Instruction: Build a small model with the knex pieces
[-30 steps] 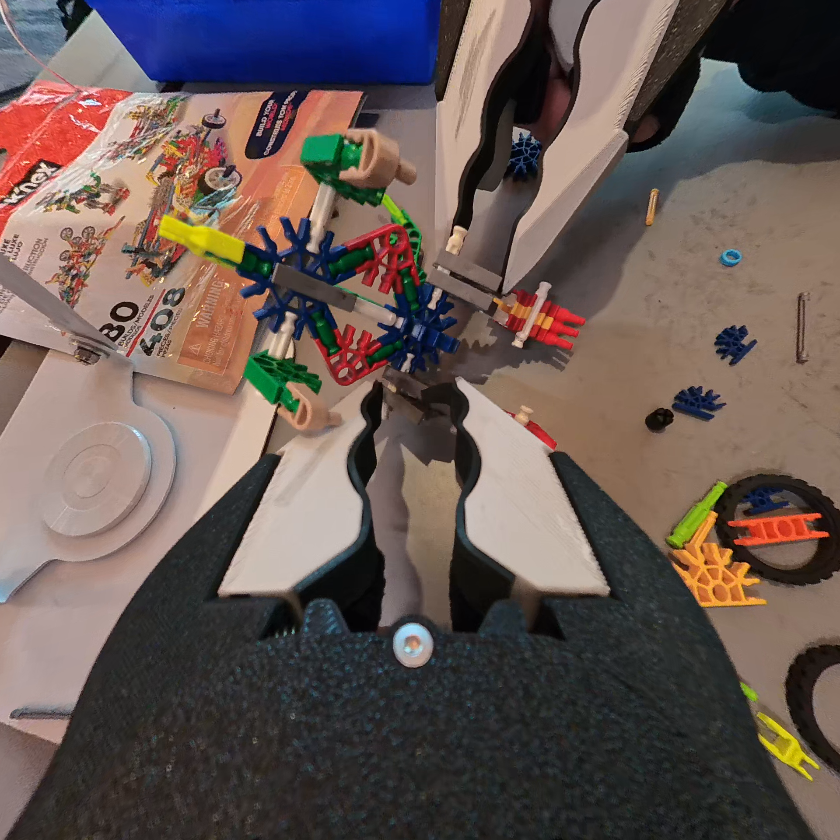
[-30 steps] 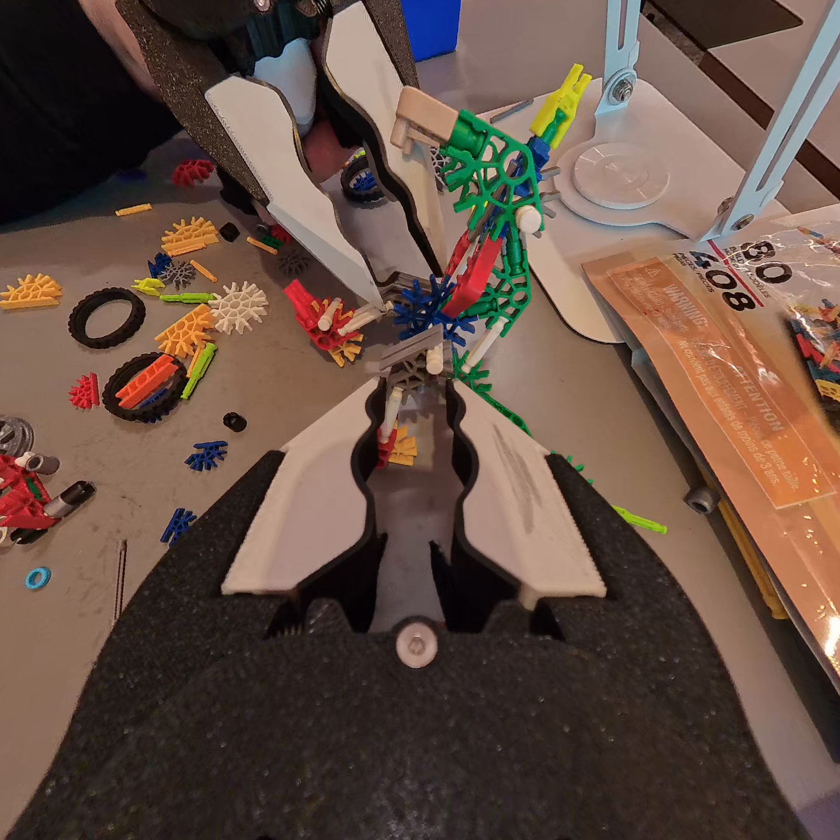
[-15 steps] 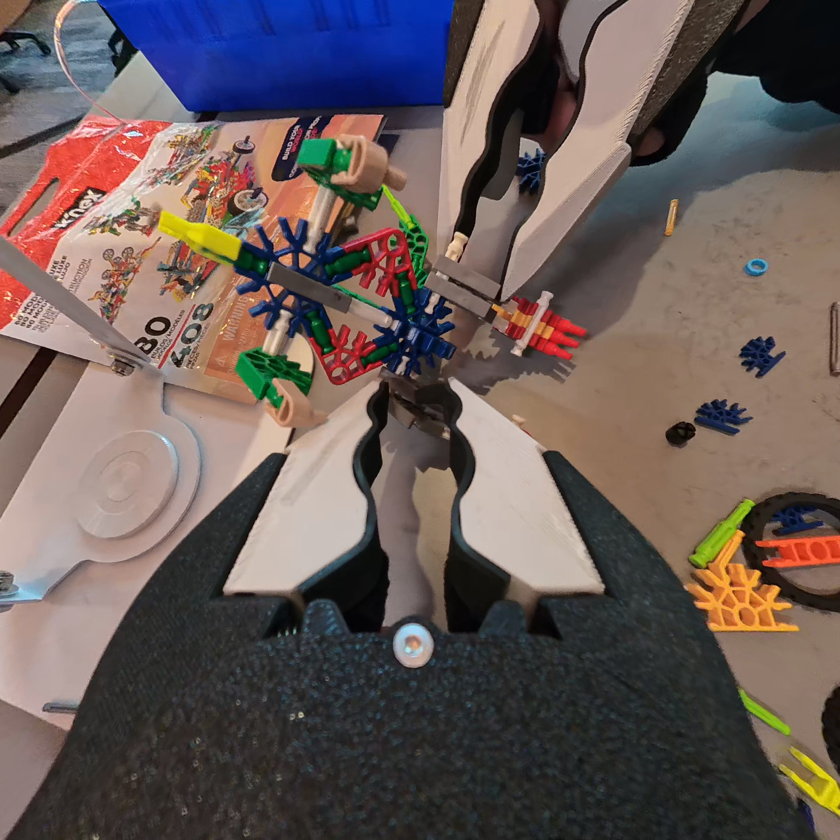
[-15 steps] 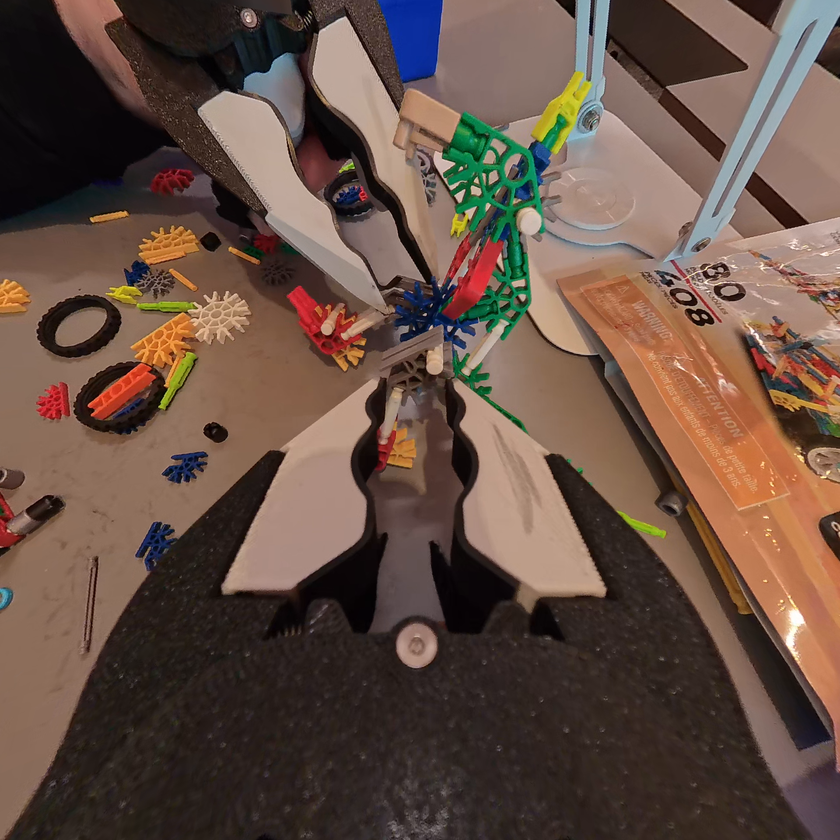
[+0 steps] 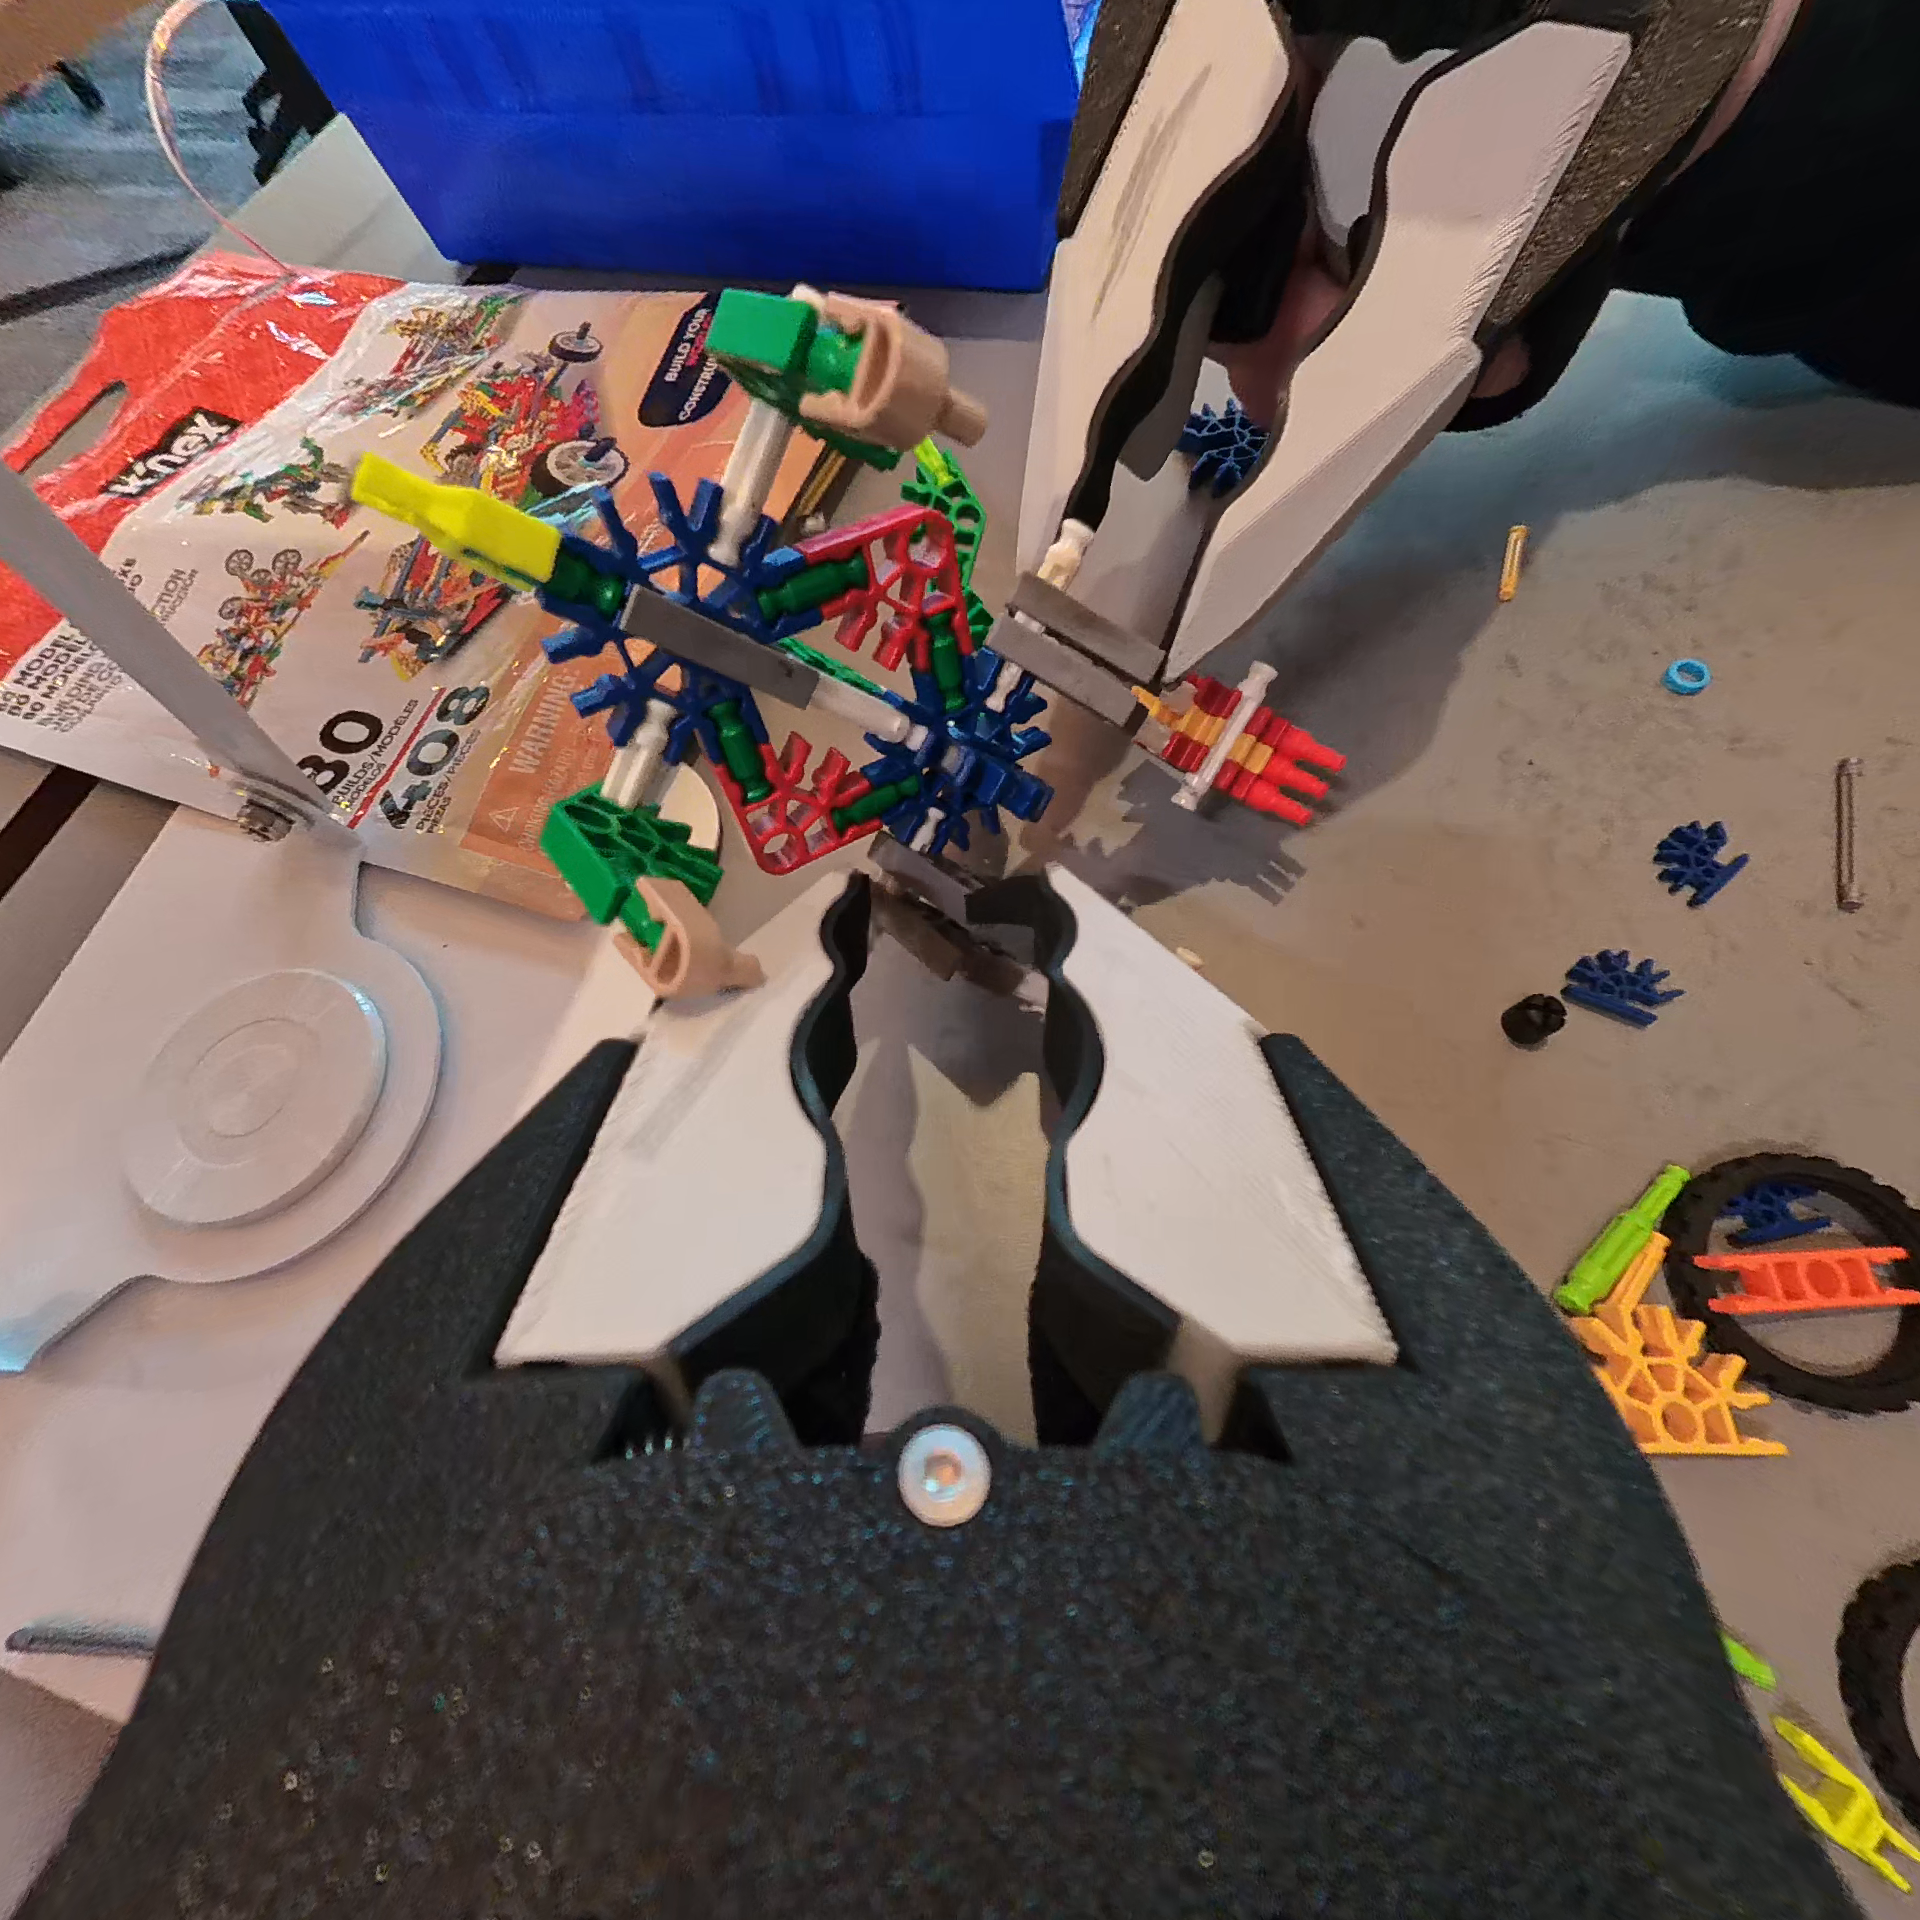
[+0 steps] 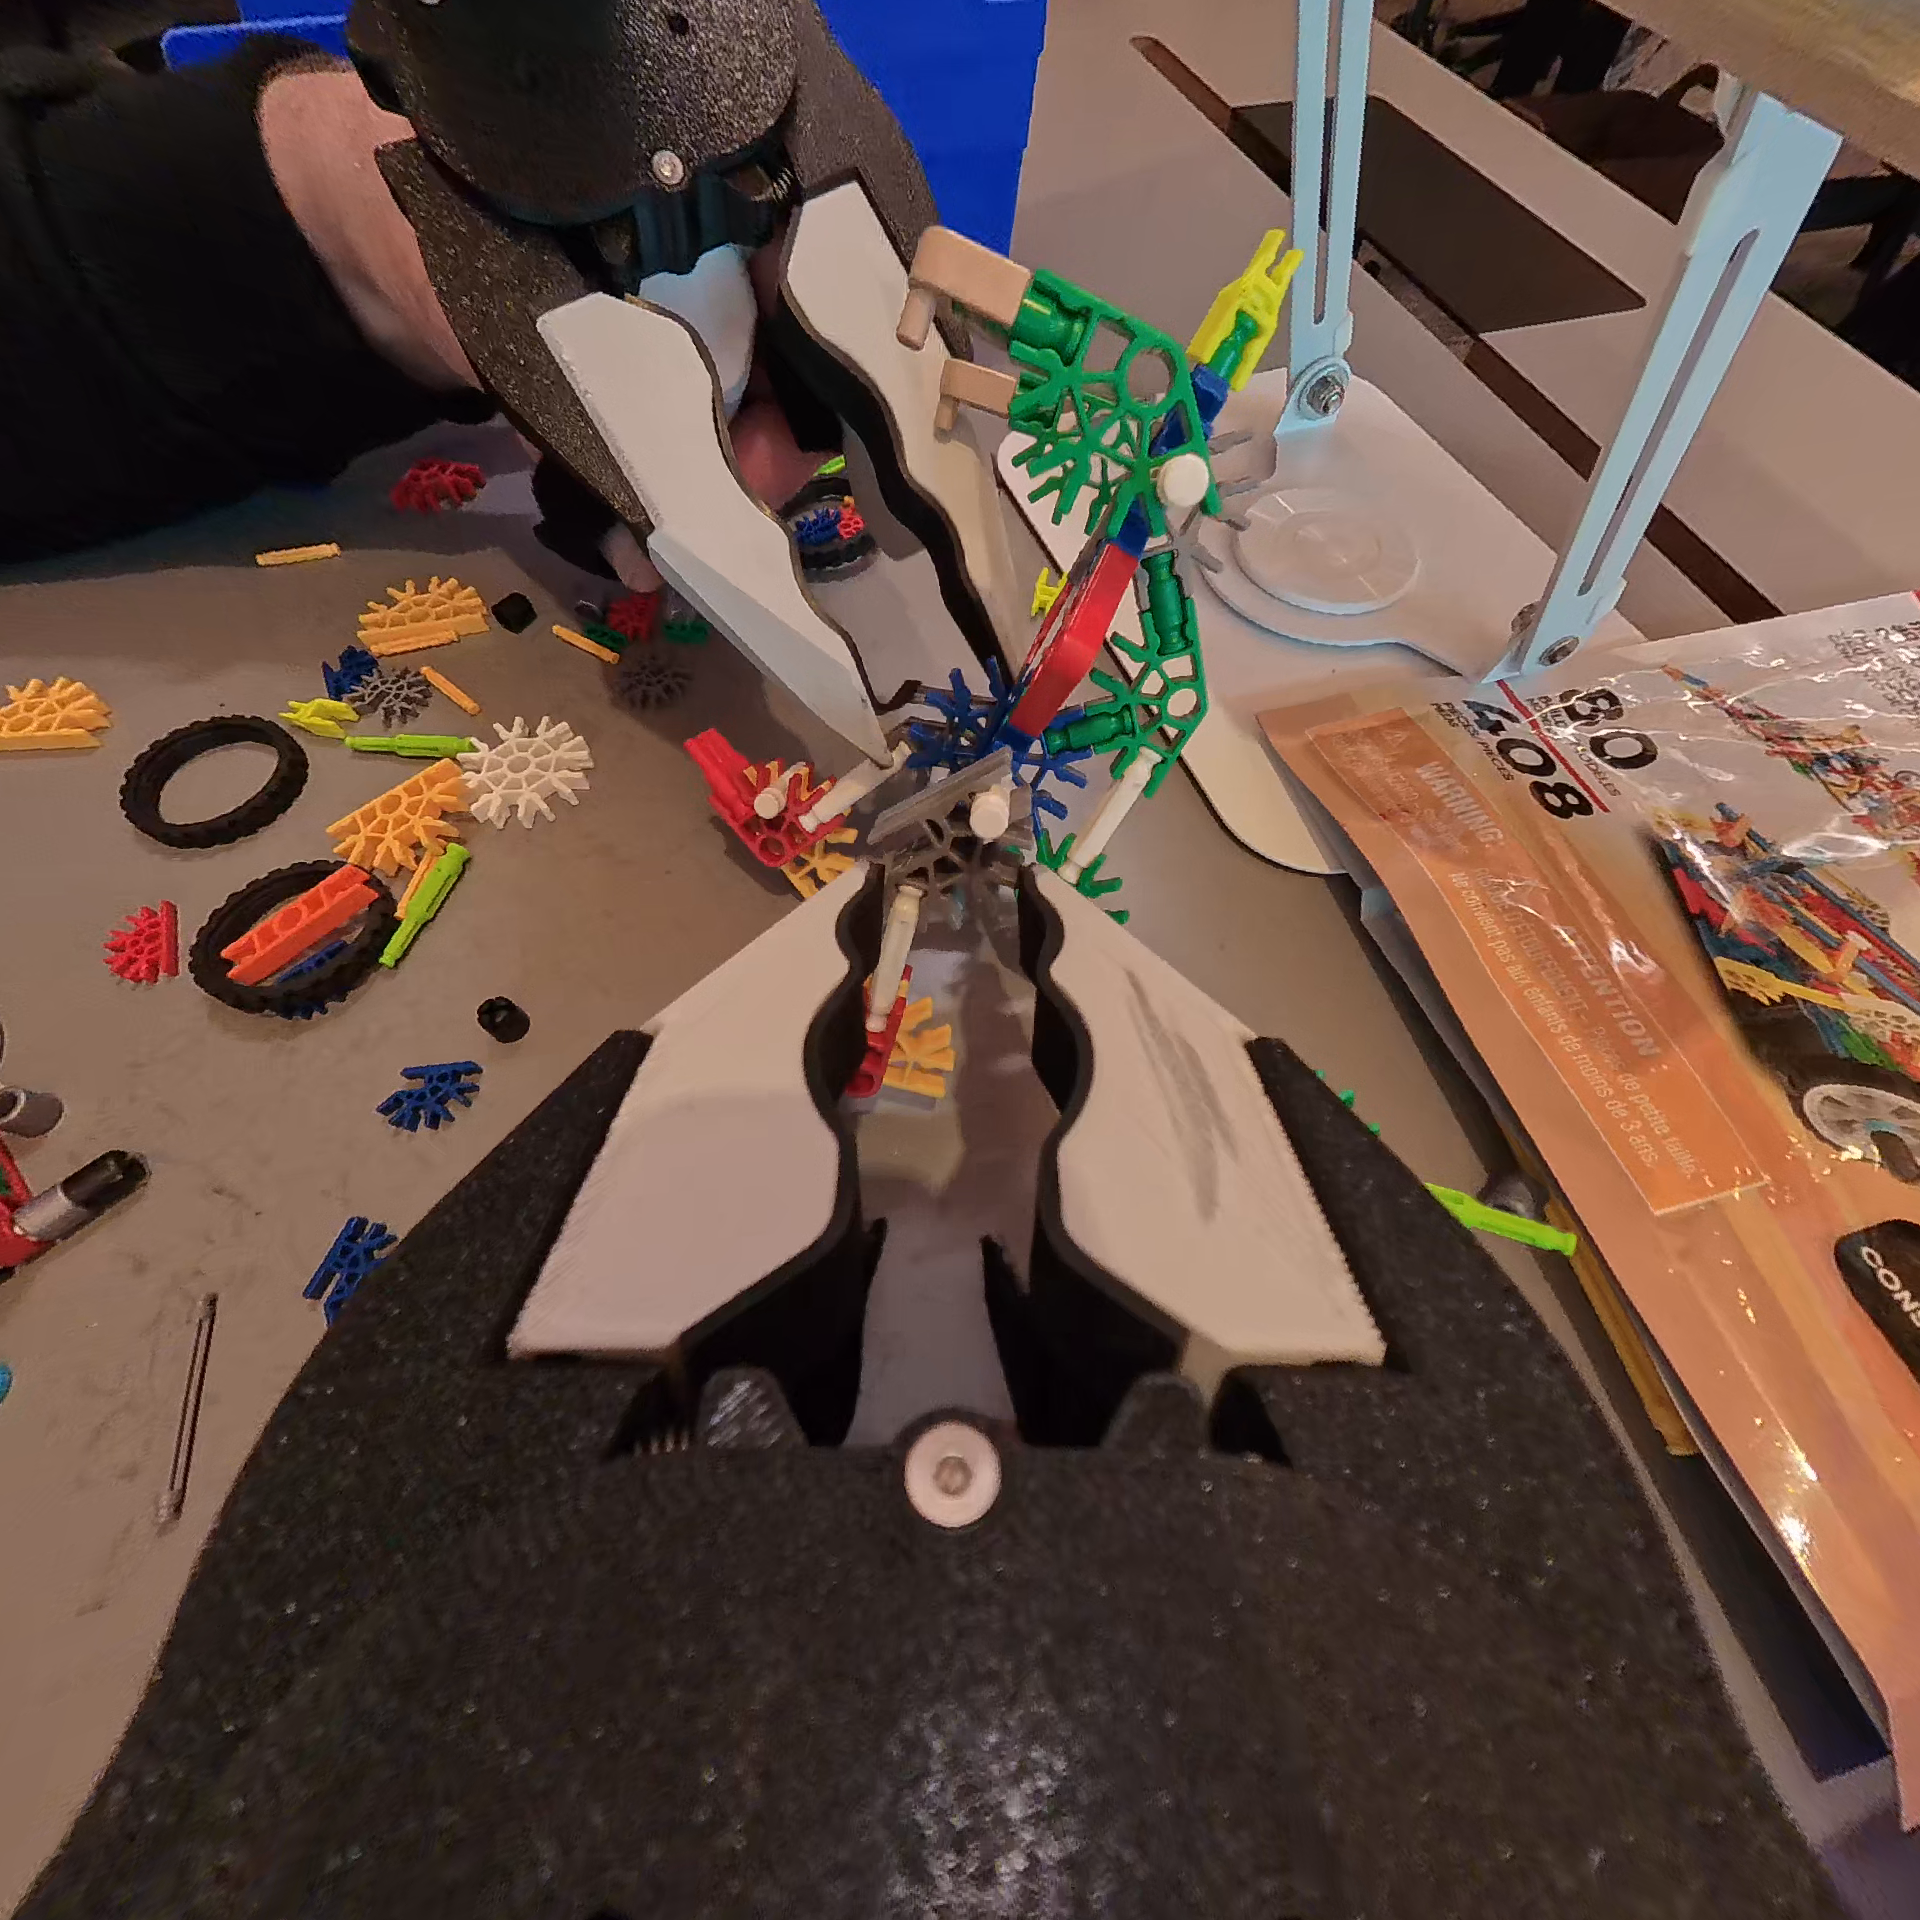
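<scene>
A colourful construction-toy model of blue snowflake, red and green connectors, white rods, tan ends and a yellow clip is held above the grey table. My left gripper is shut on a grey connector at the model's near edge. My right gripper is shut on a grey snowflake connector at the model's lower end. Each gripper shows in the other's view, the right one from above, the left one from the upper left. A small red and yellow cluster hangs on a white rod beside them.
A printed toy bag lies under the model, also in the right wrist view. A blue bin stands behind. A white stand base is at the left. Black tyres and several loose connectors lie scattered. About 5 cm separates my left fingertips from my right.
Both grippers have kept their hold. The model and both grippers have shifted slightly together over the table, and the model stands a little more tilted in the right wrist view.
</scene>
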A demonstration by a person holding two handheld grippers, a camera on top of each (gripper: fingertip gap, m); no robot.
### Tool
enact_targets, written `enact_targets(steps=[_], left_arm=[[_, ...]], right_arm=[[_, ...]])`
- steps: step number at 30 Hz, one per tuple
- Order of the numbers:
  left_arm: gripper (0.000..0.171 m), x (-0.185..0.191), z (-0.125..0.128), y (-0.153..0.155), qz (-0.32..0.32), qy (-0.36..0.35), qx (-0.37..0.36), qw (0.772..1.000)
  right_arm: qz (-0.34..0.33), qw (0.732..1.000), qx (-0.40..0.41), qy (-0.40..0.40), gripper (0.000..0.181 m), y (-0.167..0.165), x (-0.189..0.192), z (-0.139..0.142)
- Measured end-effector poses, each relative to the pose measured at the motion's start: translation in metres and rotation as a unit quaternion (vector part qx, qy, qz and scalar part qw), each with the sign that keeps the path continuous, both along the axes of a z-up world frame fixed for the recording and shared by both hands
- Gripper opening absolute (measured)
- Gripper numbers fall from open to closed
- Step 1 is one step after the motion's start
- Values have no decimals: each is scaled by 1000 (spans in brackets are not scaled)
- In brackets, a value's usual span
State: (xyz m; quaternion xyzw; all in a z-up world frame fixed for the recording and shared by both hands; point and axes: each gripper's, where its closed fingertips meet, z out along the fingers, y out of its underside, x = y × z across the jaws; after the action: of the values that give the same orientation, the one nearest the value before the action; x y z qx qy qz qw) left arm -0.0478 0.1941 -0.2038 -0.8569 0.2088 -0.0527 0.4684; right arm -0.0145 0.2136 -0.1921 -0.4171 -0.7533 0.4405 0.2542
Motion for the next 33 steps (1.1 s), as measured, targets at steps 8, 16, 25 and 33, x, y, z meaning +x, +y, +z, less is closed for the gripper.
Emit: enact_targets(steps=[8,16,25,33], left_arm=[[27,2,5,2,-2,-2,14,1000],[28,6,12,13,15,73,57,996],[26,13,0,15,6,82,43,996],[23,9,5,17,18,93,57,994]], right_arm=[[2,1000,-9,19,25,-1,-1,7],[-8,998,-29,54,25,3,-3,20],[-3,999,-31,37,25,4,-2,12],[-5,999,-9,51,25,3,-4,12]])
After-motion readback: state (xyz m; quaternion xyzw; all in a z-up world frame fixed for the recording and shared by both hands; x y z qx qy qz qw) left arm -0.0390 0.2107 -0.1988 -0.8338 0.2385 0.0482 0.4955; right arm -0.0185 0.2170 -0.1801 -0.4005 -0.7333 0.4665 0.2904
